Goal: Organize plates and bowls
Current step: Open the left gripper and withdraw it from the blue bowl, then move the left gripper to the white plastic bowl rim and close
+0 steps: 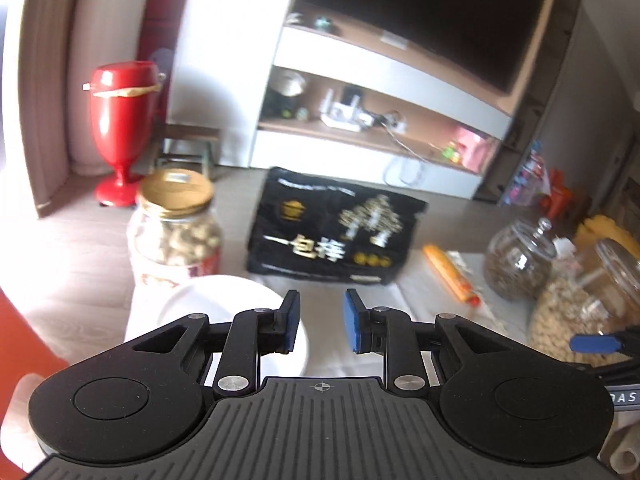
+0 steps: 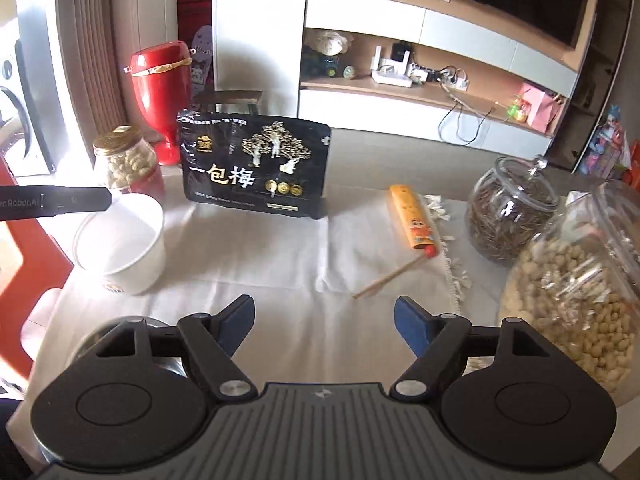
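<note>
Both grippers empty. Left gripper (image 1: 321,322) has jaws parted w/ a modest gap, hovering just right of the white bowl (image 1: 224,308); left blue pad overlaps the bowl's rim in view, contact unclear. Right gripper (image 2: 324,322) spread wide over the white cloth (image 2: 280,264), nothing btwn the pads. Bowl (image 2: 120,240) sits upright at the cloth's left edge, in front of the nut jar (image 2: 126,162) (gold lid) and left of the black snack bag (image 2: 254,166). Chopsticks in orange sleeve (image 2: 412,220) lie toward the right.
</note>
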